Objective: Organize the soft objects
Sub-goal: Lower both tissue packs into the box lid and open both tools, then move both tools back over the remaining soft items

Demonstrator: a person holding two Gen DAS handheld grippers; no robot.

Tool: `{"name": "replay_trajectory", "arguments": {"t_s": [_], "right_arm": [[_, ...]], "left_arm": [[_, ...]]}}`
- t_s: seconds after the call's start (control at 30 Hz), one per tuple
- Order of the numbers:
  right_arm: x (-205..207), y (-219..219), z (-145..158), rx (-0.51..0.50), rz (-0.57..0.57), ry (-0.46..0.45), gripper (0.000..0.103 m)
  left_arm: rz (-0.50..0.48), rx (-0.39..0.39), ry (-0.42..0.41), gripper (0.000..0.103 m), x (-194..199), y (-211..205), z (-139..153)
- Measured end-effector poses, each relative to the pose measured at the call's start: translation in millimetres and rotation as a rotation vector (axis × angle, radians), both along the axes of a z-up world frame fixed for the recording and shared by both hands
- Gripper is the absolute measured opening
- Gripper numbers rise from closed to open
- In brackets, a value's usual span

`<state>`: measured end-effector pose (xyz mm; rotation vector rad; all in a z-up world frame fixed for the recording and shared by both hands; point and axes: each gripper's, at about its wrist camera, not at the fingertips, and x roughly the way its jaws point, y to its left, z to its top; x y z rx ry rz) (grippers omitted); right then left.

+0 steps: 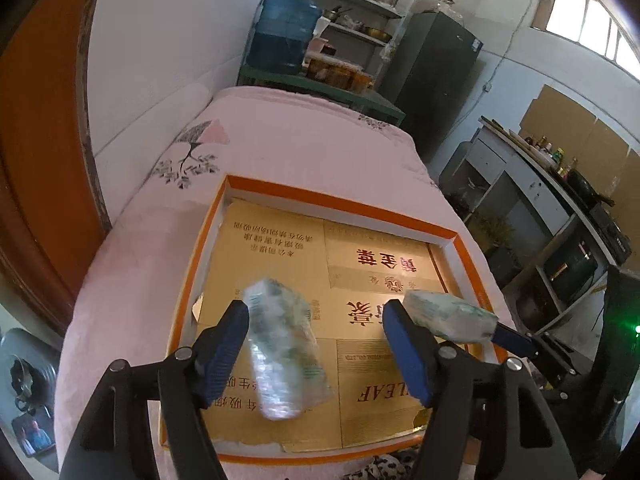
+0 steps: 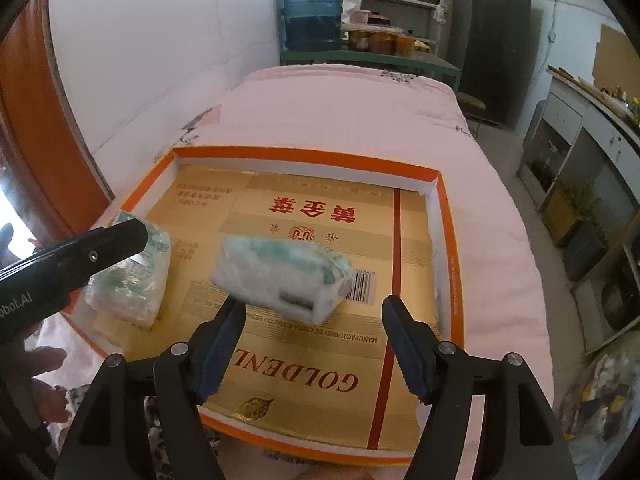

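A shallow orange-rimmed box (image 1: 340,205) (image 2: 304,158) lined with gold cardboard lies on a pink bed. My left gripper (image 1: 316,316) is open over the box's near left part. A green-and-white plastic-wrapped tissue pack (image 1: 280,344) (image 2: 132,280) sits between its blue pads, blurred, close to the left pad and clear of the right one. My right gripper (image 2: 315,308) is open over the box's middle. A second, equally blurred tissue pack (image 2: 280,276) (image 1: 448,314) lies just beyond its fingertips, free of both pads. The left gripper's black body (image 2: 72,256) covers part of the first pack in the right wrist view.
The pink quilt (image 1: 304,140) stretches beyond the box, with a white wall on the left. Behind the bed are a blue water jug (image 1: 284,32), shelves and a dark fridge (image 1: 436,76). A counter (image 1: 540,184) runs along the right. A hand (image 2: 38,364) shows at the lower left.
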<state>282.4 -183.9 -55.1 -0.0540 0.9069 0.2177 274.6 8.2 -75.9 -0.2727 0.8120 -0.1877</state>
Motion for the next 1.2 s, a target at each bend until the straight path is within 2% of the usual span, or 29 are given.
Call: {"name": "replay_trajectory", "arguments": {"t_s": [0.3,0.4,0.5,0.63,1.13,1.2], "right_arm": [[-16.4,-5.4,14.0,0.023,-0.018,-0.017,0.072],[-26.7,-8.8,22.2,0.055,-0.016,-0.027,0.072],[-41.4,-11.3,30.4,0.091,-0.014,-0.040,0.072],[-65.1,-12.2,41.8,0.136,-0.003,-0.060,0.072],[-143.1,-8.1,66.5,0.129,0.017,-0.141,0.072],[-152.5,-6.1,68.3,0.129,0.022,-0.152,0.072]], "left_arm": [[-0.027,0.014,-0.101,0.070,-24.2,-3.5,28.0],[-0.024,0.024,-0.119,0.070,-34.0,-3.4,38.8],[-0.025,0.002,-0.131,0.070,-45.7,-1.6,48.2],[-0.005,0.016,-0.196,0.070,-66.4,-1.5,61.0],[-0.042,0.089,-0.312,0.070,-128.7,-15.1,82.4],[-0.041,0.092,-0.322,0.073,-136.0,-14.9,83.4]]}}
